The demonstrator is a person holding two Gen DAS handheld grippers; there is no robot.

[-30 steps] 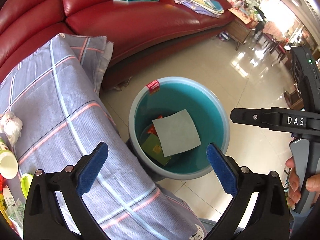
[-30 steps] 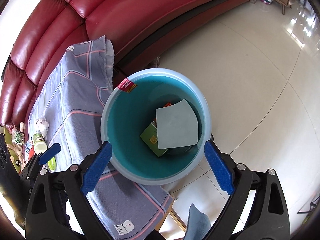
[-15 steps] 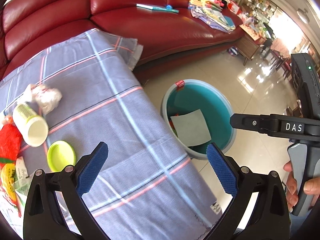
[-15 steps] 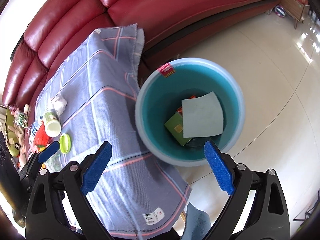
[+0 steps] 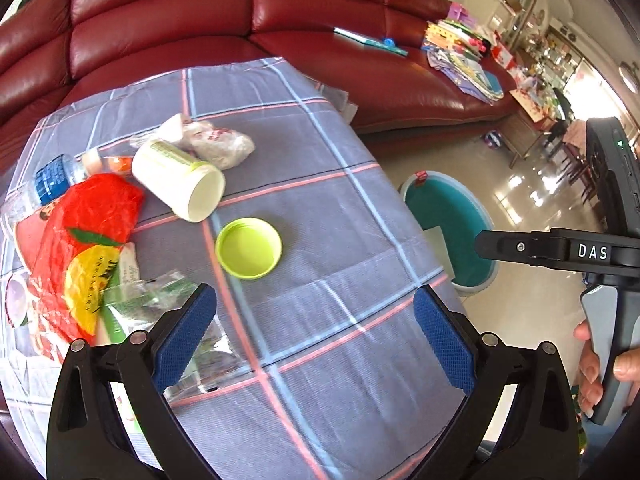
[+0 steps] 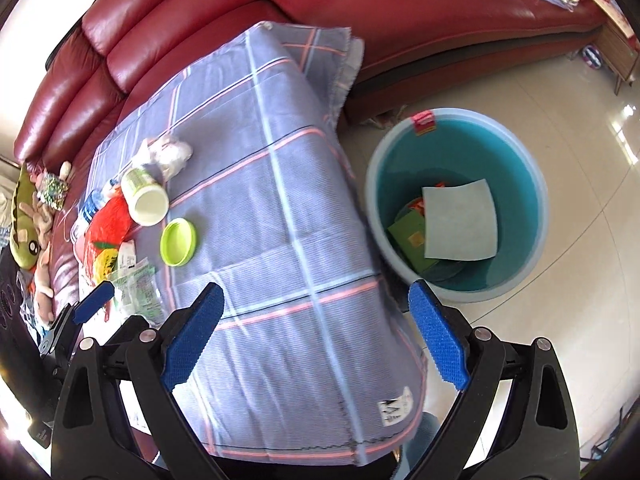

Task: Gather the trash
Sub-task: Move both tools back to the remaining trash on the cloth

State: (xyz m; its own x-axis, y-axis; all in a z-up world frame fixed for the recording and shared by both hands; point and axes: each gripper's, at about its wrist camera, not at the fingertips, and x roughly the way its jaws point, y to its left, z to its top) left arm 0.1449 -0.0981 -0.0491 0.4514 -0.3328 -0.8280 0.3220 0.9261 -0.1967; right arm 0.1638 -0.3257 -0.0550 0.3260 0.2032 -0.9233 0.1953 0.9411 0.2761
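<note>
Left wrist view: my left gripper (image 5: 314, 338) is spread empty over the cloth (image 5: 320, 208), green lid (image 5: 248, 247) at eleven o'clock; right gripper (image 6: 316, 338) spread too, bucket (image 6: 532, 168) at two.

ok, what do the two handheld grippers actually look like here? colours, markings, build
Both match: black plastic forked arms with silver pivot screws, each ending in jaws faced with blue, cross-hatch textured pads. Left gripper; right gripper. Seen side-on from the left wrist view, the right unit has a black bar printed "DAS" in white, a grey pistol-style handle and a dark module with a small green LED on top. No cables or sleeves visible.
</note>
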